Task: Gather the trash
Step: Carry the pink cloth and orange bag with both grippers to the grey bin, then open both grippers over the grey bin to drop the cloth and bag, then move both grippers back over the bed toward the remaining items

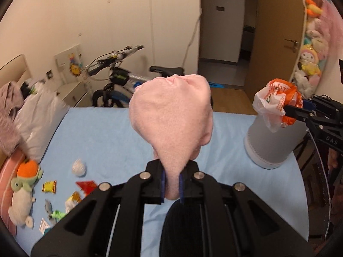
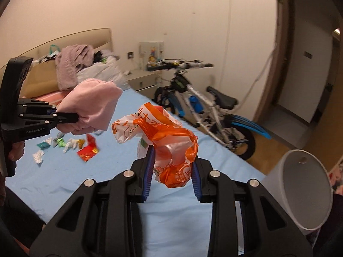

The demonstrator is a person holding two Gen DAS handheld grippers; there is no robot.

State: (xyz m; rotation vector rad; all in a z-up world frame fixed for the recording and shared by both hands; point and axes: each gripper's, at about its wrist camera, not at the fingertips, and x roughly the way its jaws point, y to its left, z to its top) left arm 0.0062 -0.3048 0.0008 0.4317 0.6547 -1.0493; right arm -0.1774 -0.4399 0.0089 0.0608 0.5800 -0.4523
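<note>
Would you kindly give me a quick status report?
Left gripper shut on pink towel. Right gripper shut on orange-and-white plastic bag. Grey bin beside it, unobstructed.

On the bed [image 1: 107, 132], wrappers [image 1: 68, 194] are lying scattered at the left near a soft toy [image 1: 21, 192], and a bin [image 1: 270, 141] is standing at the right. A cloth [image 1: 171, 120] is hanging above the middle of the bed and a bag [image 1: 276, 102] above the bin. Behind the bed, a bicycle [image 1: 120, 81] is leaning by the wall.
</note>
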